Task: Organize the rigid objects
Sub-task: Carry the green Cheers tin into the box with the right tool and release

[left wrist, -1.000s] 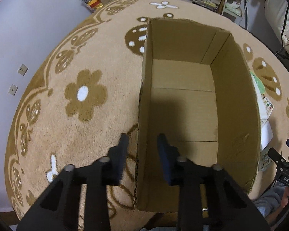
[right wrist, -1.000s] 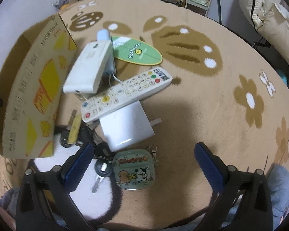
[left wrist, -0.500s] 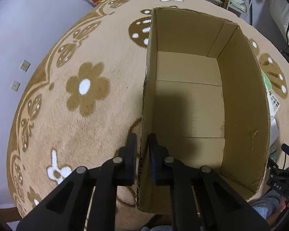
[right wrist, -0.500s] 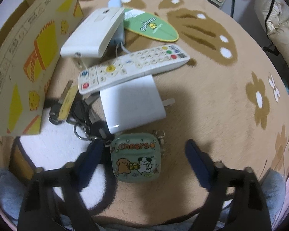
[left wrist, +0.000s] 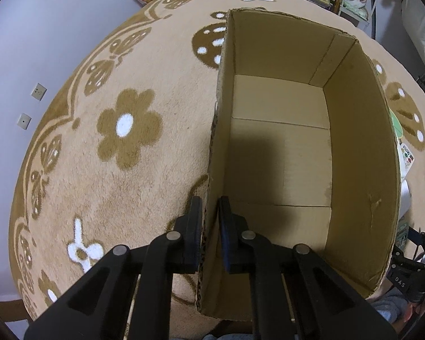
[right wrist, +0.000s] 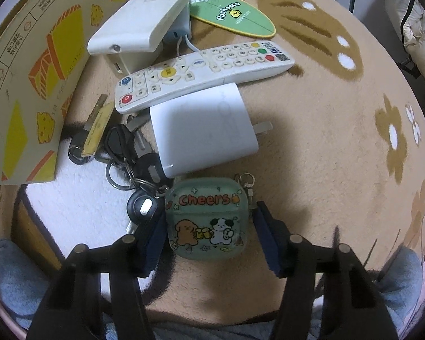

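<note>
The left gripper [left wrist: 209, 221] is pinching the cardboard box [left wrist: 359, 153] wall — the right gripper [right wrist: 209, 226] is closing, half-open, around the green earbud case [right wrist: 208, 218].

The cardboard box [left wrist: 283, 147] is standing open-topped with nothing inside, leaving clear room to reach in from above. The left gripper [left wrist: 209, 223] is clamping its near wall, blocking that edge. To the box's left, open carpet [left wrist: 121, 175] is lying free. Beside the box, the remote [right wrist: 201, 76], white charger [right wrist: 201, 130] and keys [right wrist: 127, 153] are crowding together, while the right gripper [right wrist: 209, 232] is closing around the earbud case [right wrist: 208, 218].
</note>
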Available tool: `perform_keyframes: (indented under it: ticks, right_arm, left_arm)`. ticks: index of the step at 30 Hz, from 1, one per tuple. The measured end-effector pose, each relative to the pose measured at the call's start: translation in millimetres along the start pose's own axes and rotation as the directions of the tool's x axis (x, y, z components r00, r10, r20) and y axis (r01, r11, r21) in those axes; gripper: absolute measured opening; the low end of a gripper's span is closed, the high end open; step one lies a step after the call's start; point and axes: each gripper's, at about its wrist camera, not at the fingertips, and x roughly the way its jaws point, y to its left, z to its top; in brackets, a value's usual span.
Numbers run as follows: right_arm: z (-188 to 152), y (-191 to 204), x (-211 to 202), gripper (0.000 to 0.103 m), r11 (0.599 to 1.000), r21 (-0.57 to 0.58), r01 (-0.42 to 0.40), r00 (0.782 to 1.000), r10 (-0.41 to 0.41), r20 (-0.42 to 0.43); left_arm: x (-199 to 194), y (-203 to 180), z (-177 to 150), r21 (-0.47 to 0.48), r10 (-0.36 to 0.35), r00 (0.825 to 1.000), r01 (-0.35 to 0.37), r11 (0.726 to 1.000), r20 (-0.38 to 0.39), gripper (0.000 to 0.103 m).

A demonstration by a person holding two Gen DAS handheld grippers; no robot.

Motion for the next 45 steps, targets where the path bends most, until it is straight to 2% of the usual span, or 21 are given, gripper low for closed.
perform_keyframes:
  ticks: [6, 10, 14, 18, 20, 23, 30, 32, 34, 37, 41, 45]
  right_arm:
    - [1, 5, -25, 0.063, 0.997, -0.024, 0.07, 0.995, -0.068, 0.074]
    - [2, -1, -50, 0.063, 0.999, 0.002, 0.049, 0.985, -0.048, 0.163]
    - [4, -1, -73, 0.063, 0.999, 0.02, 0.026, 0.964, -0.031, 0.263]
    - [12, 7, -99, 0.063, 1.0, 0.013, -0.005, 0.938, 0.0, 0.347]
    - [26, 18, -108, 0.063, 1.0, -0.013, -0.002, 0.923, 0.007, 0.385]
    - [29, 27, -127, 0.063, 0.999, -0.049, -0.015, 0.903, 0.035, 0.428]
    - [54, 51, -160, 0.063, 0.986, -0.131, -0.101, 0.848, 0.154, 0.508]
    - [61, 60, -167, 0.063, 0.98, -0.156, -0.125, 0.825, 0.19, 0.533]
    - [68, 69, -172, 0.063, 0.971, -0.18, -0.154, 0.798, 0.23, 0.557]
    - [80, 77, -171, 0.063, 0.956, -0.208, -0.209, 0.769, 0.292, 0.568]
    - [96, 87, -165, 0.063, 0.941, -0.224, -0.255, 0.743, 0.339, 0.577]
    - [106, 95, -158, 0.063, 0.927, -0.23, -0.295, 0.726, 0.374, 0.577]
  left_arm:
    - [0, 0, 0, 0.001, 0.0, 1.0, 0.0, 1.0, 0.0, 0.01]
    - [0, 0, 0, 0.005, -0.001, 1.0, 0.001, 1.0, 0.001, 0.01]
    - [-1, 0, 0, 0.003, -0.002, 1.0, 0.002, 1.0, 0.001, 0.009]
    - [-1, -2, 0, 0.02, 0.009, 1.0, -0.009, 1.0, 0.006, 0.01]
    - [0, -2, 0, 0.024, 0.013, 1.0, -0.013, 1.0, 0.007, 0.01]
    - [-1, -1, 0, 0.019, 0.009, 1.0, -0.009, 1.0, 0.007, 0.01]
    - [-1, -1, 0, 0.017, 0.01, 1.0, -0.01, 1.0, 0.009, 0.01]
    - [-1, -2, 1, 0.019, 0.012, 1.0, -0.012, 1.0, 0.011, 0.01]
    - [-1, -3, 0, 0.015, 0.011, 1.0, -0.011, 1.0, 0.012, 0.01]
    - [-1, -4, 1, 0.018, 0.015, 1.0, -0.015, 1.0, 0.017, 0.01]
    - [-2, -5, 2, 0.028, 0.023, 0.999, -0.024, 0.999, 0.029, 0.01]
    - [-2, -6, 3, 0.029, 0.027, 0.999, -0.028, 0.999, 0.036, 0.01]
